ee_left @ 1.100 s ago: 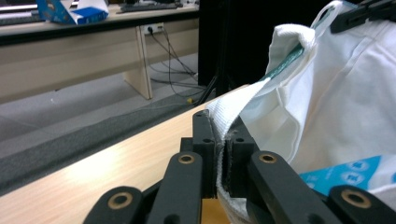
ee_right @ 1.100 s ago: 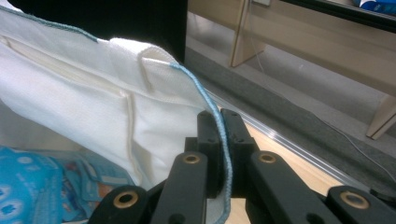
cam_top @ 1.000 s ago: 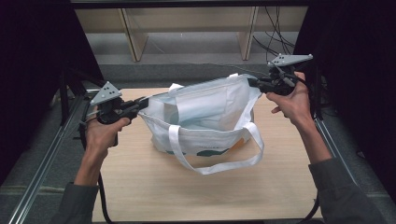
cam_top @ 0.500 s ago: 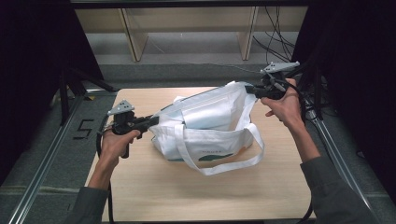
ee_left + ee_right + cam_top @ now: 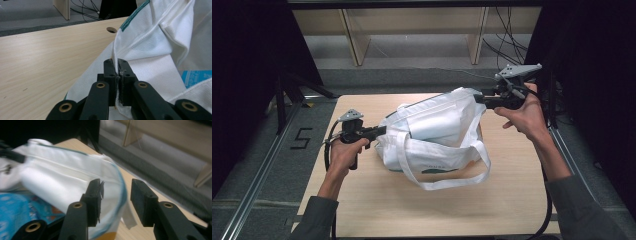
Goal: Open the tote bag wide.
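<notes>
At the near-left side of the counter (image 5: 377, 210), the left tool (image 5: 379, 131) is clamped tight on the white bag (image 5: 437, 135): in the left gripper view its jaws are pressed together on a seamed edge of the cloth (image 5: 117, 62), with no gap showing between them. The left hand (image 5: 343, 152) holds it low, close to the wood. Across from it, raised at the far-right corner, the right tool (image 5: 479, 98) stands released; in the right gripper view its jaws are wide apart, with the bag's teal-trimmed rim (image 5: 117, 192) curving between them and lying against the left jaw, the other jaw clear of it. The right hand (image 5: 524, 115) holds that tool up at the bag's top edge. The bag itself lies on its side in the middle of the counter, slumped from the right tool down towards the left one, its long straps (image 5: 447, 182) looping onto the wood in front. Something blue (image 5: 15, 205) shows inside its mouth.
</notes>
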`<state>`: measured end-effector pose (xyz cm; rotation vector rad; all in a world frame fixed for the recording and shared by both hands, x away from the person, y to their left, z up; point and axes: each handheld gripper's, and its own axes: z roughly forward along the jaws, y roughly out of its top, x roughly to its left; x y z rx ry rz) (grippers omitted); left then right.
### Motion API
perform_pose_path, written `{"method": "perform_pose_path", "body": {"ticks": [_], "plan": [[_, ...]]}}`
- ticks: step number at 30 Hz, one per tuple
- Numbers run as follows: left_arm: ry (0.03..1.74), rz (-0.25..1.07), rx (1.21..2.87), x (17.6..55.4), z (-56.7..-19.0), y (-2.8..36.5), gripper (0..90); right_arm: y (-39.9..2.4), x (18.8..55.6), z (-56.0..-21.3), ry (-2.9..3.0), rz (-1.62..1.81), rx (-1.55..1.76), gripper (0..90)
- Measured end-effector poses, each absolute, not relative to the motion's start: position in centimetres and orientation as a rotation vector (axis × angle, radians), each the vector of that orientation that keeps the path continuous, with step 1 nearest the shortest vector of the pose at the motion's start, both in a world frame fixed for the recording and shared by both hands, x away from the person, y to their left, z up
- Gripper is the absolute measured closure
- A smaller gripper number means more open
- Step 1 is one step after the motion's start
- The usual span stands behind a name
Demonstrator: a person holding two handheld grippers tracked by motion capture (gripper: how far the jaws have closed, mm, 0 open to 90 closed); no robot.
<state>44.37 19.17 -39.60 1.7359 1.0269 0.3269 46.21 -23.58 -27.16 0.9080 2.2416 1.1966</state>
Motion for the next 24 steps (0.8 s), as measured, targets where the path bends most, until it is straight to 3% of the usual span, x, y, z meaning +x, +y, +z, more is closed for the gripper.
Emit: {"method": "perform_pose_path", "body": {"ticks": [7, 14, 15, 19, 20, 24], "plan": [[1.051, 0.312, 1.739, 44.6, -39.4, 19.2, 86.2, -21.2, 37.2, -26.4, 2.444, 1.405, 0.567, 50.6], [1.048, 0.32, 1.739, 44.6, -39.3, 19.2, 86.0, -18.1, 35.2, -29.7, 2.616, 1.33, 0.514, 49.0], [1.05, 0.317, 1.732, 44.6, -39.3, 19.2, 86.0, -17.9, 35.3, -30.2, 2.628, 1.293, 0.508, 51.7], [1.044, 0.314, 1.729, 44.5, -39.2, 19.3, 85.3, -17.5, 36.1, -31.3, 2.694, 1.193, 0.44, 83.2], [1.044, 0.313, 1.717, 44.5, -39.2, 19.4, 84.8, -17.5, 36.2, -31.3, 2.695, 1.193, 0.432, 87.2], [1.048, 0.303, 1.674, 44.1, -39.0, 20.0, 76.5, -17.7, 36.2, -30.3, 2.656, 1.228, 0.405, 88.5]]}}
